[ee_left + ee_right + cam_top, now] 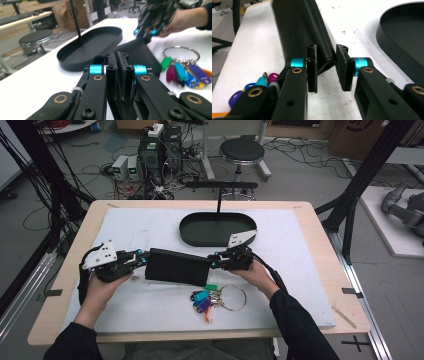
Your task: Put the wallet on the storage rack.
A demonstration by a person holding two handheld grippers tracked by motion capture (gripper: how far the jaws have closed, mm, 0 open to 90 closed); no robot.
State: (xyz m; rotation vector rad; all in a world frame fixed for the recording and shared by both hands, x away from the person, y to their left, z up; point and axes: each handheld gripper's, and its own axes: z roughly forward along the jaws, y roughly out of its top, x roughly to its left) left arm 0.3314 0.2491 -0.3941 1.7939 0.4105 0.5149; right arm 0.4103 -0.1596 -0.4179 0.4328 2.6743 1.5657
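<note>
I have the black leather pouch [176,267] lifted between both tools over the white mat [130,232], in front of the black oval tray [216,231]. My left gripper [117,75] is clamped tight on its near end, jaws nearly together. My right gripper [325,68] straddles the other end, jaws partly apart; one pad touches the leather, the other has a gap, so that grip isn't made. The key ring [216,299] lies on the mat just below, outside the pouch. I judge opening and loading are both left.
</note>
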